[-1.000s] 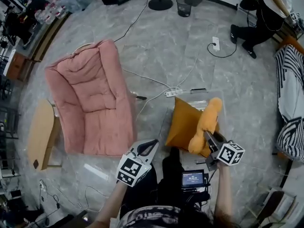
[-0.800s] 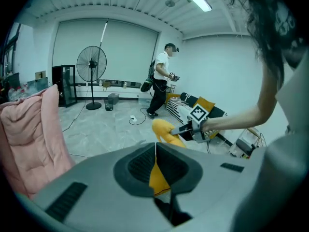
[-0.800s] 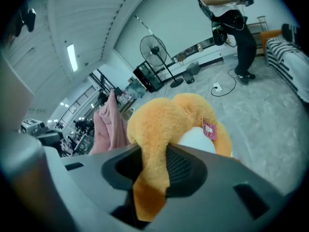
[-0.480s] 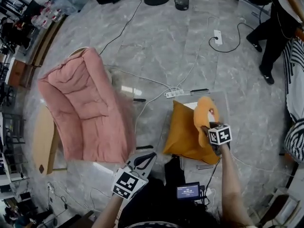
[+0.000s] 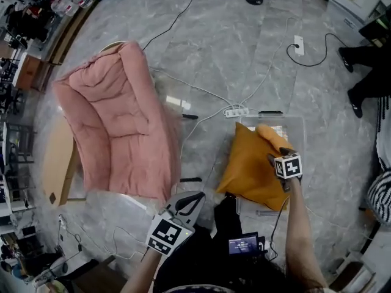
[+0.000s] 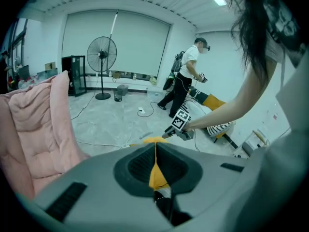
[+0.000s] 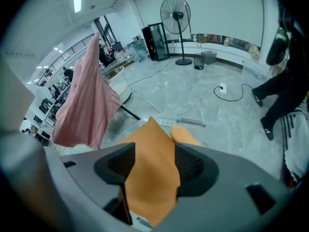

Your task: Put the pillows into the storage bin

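A large orange pillow (image 5: pixel 249 166) leans in the clear storage bin (image 5: pixel 294 122) on the floor. A smaller orange pillow (image 5: pixel 269 133) lies at its far edge. My right gripper (image 5: pixel 273 156) points steeply down over them. Its jaws have just been opening and stand wide. In the right gripper view the large pillow (image 7: pixel 150 175) fills the gap of my right gripper (image 7: pixel 152 158), and the pads do not press it. My left gripper (image 5: pixel 197 195) hangs low near my body, shut and empty. Only a thin slit shows in the left gripper (image 6: pixel 155 146) in its own view.
A pink cushioned chair (image 5: pixel 116 124) stands to the left, with a wooden side table (image 5: pixel 56 163) beside it. A white power strip (image 5: pixel 235 112) and cables cross the floor behind the bin. Another person (image 6: pixel 186 76) stands at the far right, by a striped cushion (image 5: pixel 382 194).
My right gripper has dropped down to the bin with the smaller orange pillow, and its jaws have spread. That pillow now lies against the large one. My left gripper has sunk slightly.
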Demonstrator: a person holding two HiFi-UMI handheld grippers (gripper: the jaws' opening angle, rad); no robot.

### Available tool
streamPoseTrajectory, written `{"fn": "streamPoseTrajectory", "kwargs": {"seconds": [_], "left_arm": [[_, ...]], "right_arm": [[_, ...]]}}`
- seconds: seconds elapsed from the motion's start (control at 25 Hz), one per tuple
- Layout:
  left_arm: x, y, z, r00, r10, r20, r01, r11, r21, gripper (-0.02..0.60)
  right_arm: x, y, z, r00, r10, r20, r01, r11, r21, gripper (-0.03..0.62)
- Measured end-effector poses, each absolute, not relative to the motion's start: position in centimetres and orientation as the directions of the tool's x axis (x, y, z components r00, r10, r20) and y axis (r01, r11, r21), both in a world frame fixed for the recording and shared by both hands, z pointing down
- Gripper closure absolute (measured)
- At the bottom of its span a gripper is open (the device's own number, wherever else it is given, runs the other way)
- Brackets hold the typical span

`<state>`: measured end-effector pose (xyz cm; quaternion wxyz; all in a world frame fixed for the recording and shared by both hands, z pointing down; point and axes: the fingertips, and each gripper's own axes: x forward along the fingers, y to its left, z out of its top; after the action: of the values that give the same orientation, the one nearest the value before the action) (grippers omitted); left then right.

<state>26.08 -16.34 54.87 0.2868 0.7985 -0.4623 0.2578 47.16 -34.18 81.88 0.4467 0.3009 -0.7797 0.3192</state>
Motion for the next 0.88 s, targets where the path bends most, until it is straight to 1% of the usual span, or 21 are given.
{"fn": "streamPoseTrajectory", "kwargs": {"seconds": [0.16, 0.32, 0.44, 0.64, 0.88], "left_arm": [[25.3, -14.2, 54.2, 0.426, -0.607, 0.671, -0.895, -0.391, 0.215, 0.566], [24.7, -11.6, 52.8, 0.423, -0.626, 0.655, -0.898, -0.390, 0.207, 0.566], [24.2, -9.6, 52.0, 0.413, -0.652, 0.635, -0.903, -0.383, 0.195, 0.566], [23.1, -4.9, 50.7, 0.375, -0.697, 0.612, -0.924, -0.338, 0.180, 0.566], [18.6, 4.6, 50.6, 0.274, -0.754, 0.597, -0.962, -0.217, 0.168, 0.566]], "right_arm": [[46.0, -32.9, 78.6, -0.468, -0.241, 0.850, -0.749, 0.619, -0.236, 0.336], [44.3, -30.3, 73.8, -0.542, -0.307, 0.783, -0.739, 0.617, -0.270, 0.339], [42.5, -27.8, 69.8, -0.608, -0.339, 0.718, -0.716, 0.625, -0.312, 0.359], [38.7, -22.1, 62.9, -0.723, -0.344, 0.600, -0.642, 0.654, -0.400, 0.365], [32.8, -14.3, 55.0, -0.811, -0.322, 0.488, -0.531, 0.756, -0.384, 0.365]]}}
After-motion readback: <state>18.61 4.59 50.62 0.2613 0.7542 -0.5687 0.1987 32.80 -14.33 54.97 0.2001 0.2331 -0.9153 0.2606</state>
